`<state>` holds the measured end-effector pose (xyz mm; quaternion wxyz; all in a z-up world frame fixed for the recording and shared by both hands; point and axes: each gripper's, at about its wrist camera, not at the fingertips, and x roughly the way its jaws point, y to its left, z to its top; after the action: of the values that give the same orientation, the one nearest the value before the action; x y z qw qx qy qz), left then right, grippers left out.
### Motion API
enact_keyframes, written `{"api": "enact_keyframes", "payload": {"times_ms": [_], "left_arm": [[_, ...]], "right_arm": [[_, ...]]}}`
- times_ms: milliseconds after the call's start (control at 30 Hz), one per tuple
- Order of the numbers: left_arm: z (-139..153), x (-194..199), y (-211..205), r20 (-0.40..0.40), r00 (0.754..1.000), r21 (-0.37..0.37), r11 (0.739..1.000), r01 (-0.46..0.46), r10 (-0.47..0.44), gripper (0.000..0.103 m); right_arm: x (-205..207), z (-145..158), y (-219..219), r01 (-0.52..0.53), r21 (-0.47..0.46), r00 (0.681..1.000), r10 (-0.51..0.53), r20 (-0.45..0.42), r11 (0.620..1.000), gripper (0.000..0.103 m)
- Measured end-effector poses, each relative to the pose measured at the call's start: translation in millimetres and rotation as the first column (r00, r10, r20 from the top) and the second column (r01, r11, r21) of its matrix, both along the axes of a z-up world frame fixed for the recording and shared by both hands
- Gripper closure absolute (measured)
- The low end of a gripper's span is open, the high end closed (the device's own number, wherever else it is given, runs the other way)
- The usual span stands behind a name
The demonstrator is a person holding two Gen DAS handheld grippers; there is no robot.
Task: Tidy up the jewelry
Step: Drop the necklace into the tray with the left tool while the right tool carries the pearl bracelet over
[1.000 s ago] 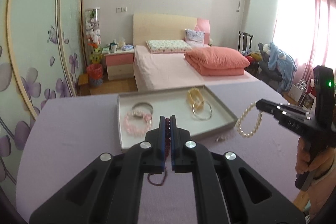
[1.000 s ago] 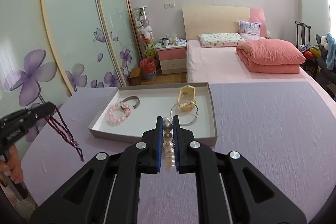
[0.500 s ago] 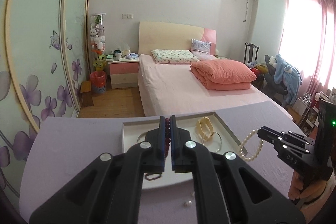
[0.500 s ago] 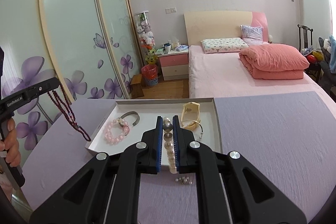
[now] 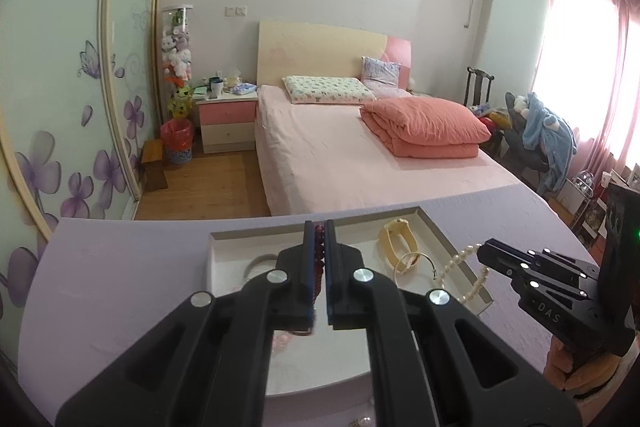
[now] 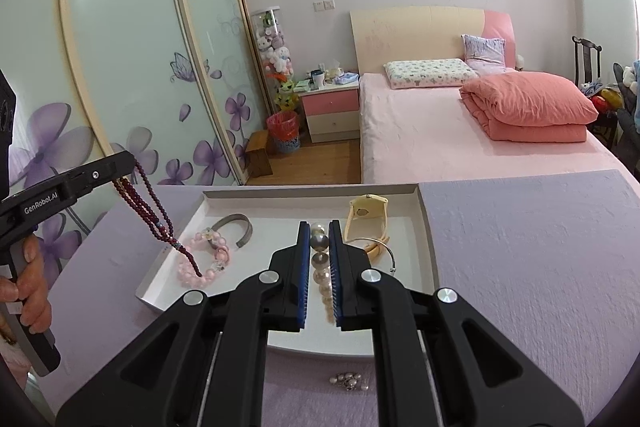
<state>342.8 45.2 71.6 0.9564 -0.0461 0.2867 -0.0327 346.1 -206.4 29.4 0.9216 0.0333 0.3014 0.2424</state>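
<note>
Bright daylight blows out the curtained window (image 5: 580, 67); fisheye edges bend and darken; focus mostly sharp.

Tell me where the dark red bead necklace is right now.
The red necklace hangs from the shut left gripper, at the right-wrist view's left, its end dangling over the pink bracelet in the tray.

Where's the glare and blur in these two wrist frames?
Left wrist view: the window at right is blown out behind the pink curtain, and the dark red bead strand is soft. Right wrist view: even light, small ceiling-light reflections on the wardrobe door, pearl strand readable; both frames bend straight edges.
</note>
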Motion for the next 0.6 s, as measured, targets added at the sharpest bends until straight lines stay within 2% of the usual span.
{"api": "enact_keyframes", "payload": {"times_ms": [300,367,400,433,567,600], "left_arm": [[-21,9,-7,-0.037,0.999,-0.015,1.000,0.018,-0.018,0.096],[-23,8,-3,-0.041,0.999,-0.015,1.000,0.005,-0.006,0.091],[-25,8,0,-0.042,0.999,-0.014,1.000,-0.002,0.002,0.082],[-26,6,3,-0.041,0.999,-0.014,1.000,-0.014,0.013,0.080],[-29,-2,17,-0.042,0.998,-0.017,0.999,-0.047,0.046,0.079],[-31,-6,23,-0.042,0.997,-0.016,0.998,-0.061,0.061,0.076]], "right_arm": [[7,-7,6,0.003,-0.009,1.000,-0.003,-0.021,1.000,0.093],[7,-7,7,0.001,-0.011,1.000,-0.001,-0.024,1.000,0.093],[6,-8,8,0.000,-0.013,1.000,-0.001,-0.024,1.000,0.093],[5,-8,9,-0.001,-0.015,1.000,0.000,-0.025,1.000,0.093],[5,-8,11,-0.003,-0.018,1.000,0.002,-0.027,1.000,0.093],[5,-8,11,-0.003,-0.017,1.000,0.003,-0.027,1.000,0.093]]}}
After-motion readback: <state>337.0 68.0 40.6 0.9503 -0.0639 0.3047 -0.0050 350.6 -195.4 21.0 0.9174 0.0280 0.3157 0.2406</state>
